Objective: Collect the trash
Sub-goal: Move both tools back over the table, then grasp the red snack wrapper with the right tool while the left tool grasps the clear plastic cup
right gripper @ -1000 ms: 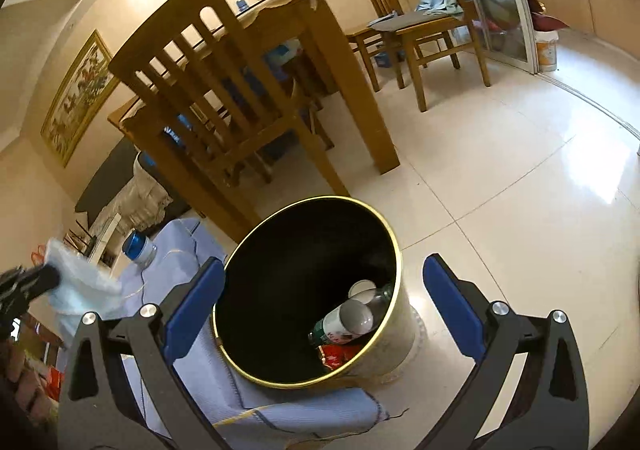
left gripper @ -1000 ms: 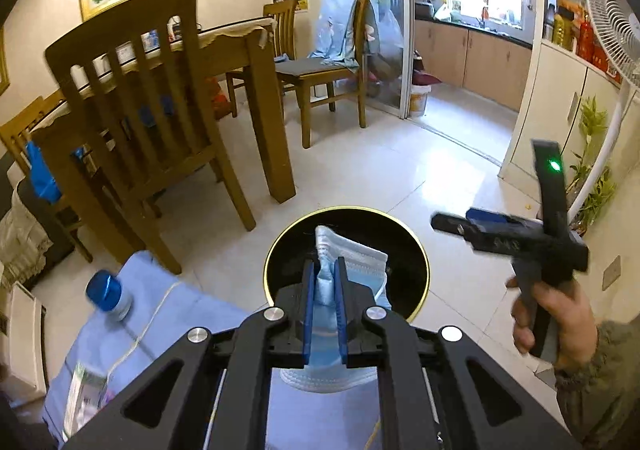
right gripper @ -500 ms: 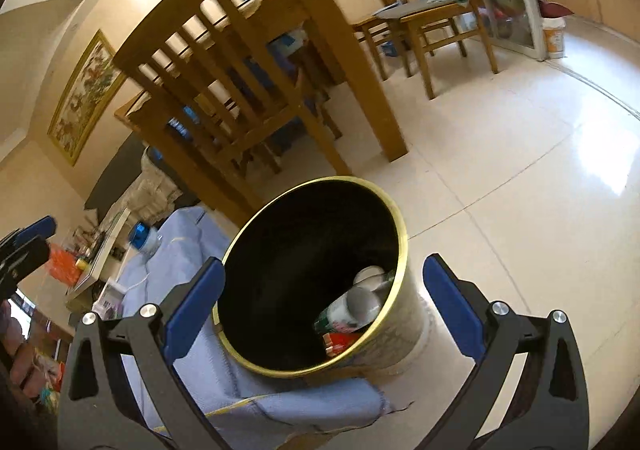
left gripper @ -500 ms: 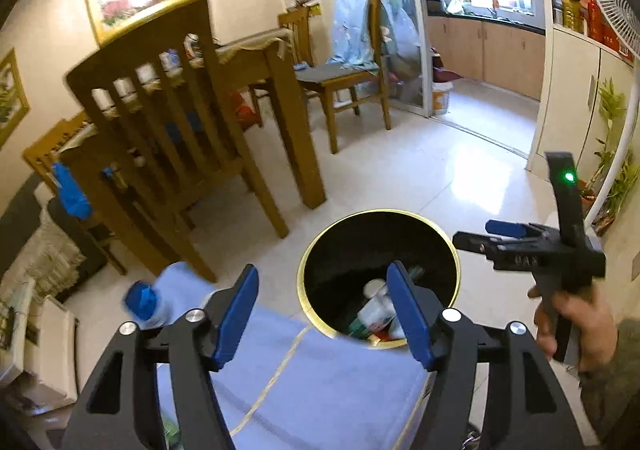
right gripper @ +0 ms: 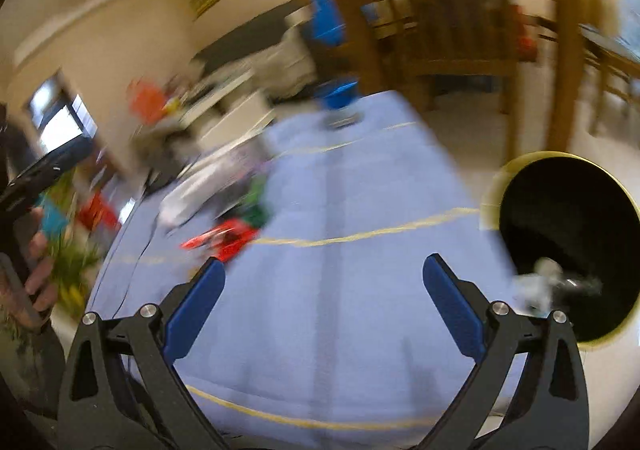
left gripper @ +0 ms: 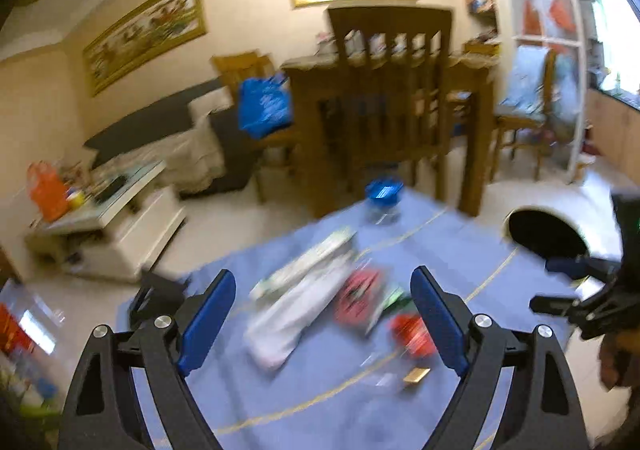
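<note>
Your left gripper [left gripper: 322, 314] has just been opening and holds nothing, right gripper [right gripper: 322, 300] wide, empty; steady over the white wrapper [left gripper: 292, 314] ahead before closing

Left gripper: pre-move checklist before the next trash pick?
1. Left gripper jaws open, nothing between them; they have just been opening: ok.
2. Right gripper open and empty: ok.
3. Trash remains on the blue cloth, such as a white crumpled wrapper and red packet: ok.
4. Black gold-rimmed bin open-topped beside the cloth: ok.
5. Exact item outlines for a grasp: cannot tell, both views blurred.
</note>
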{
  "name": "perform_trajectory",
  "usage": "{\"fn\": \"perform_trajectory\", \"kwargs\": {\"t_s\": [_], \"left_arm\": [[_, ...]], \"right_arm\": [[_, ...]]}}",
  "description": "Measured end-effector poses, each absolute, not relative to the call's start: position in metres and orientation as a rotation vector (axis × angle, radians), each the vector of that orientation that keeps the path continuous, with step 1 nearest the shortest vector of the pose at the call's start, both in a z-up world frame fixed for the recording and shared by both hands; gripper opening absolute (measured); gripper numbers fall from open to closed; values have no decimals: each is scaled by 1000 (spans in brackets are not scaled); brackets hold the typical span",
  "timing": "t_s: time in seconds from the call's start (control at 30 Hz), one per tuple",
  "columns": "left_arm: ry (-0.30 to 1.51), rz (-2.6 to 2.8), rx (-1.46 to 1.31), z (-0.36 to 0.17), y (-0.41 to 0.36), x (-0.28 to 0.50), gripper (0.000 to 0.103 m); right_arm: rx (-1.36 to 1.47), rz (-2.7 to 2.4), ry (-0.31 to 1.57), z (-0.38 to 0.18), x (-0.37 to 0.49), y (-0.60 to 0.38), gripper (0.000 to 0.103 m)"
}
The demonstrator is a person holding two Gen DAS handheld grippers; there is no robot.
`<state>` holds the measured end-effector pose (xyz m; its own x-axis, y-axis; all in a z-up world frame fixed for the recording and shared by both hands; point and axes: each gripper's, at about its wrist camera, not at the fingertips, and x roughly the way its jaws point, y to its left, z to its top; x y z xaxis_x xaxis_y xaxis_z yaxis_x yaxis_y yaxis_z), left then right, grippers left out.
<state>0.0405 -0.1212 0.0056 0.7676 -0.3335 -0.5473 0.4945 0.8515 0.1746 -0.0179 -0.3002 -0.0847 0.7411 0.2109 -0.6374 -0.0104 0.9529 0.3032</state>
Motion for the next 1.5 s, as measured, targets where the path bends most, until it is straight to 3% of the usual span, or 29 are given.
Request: {"fn": "perform_trajectory", "kwargs": {"t_s": [0.1,0.27,0.4,0.6,0.7,0.73,1.5], "left_arm": [[586,-419,321,-20,-93,41,86],[680,-396,242,-52,-54,36,86],[701,-403,220,-63,-43,30,86],[711,-444,216,-73,-42,22,86],[719,-458,212,-76,-45,24,86],[723,-465,208,-76,-46,24,86],[810,-747,224,-78,-133,78,86]], "right_arm": [[197,185,749,-80,2,-253,94],[83,208,777,-77,38,-186,79],[112,178,802,-81,58,-177,73],[151,150,858,-108,71,-190,53],[144,152,874,-113,71,-191,30],[145,157,881,-114,70,-192,17],[409,137,741,-84,-19,-289,17]]}}
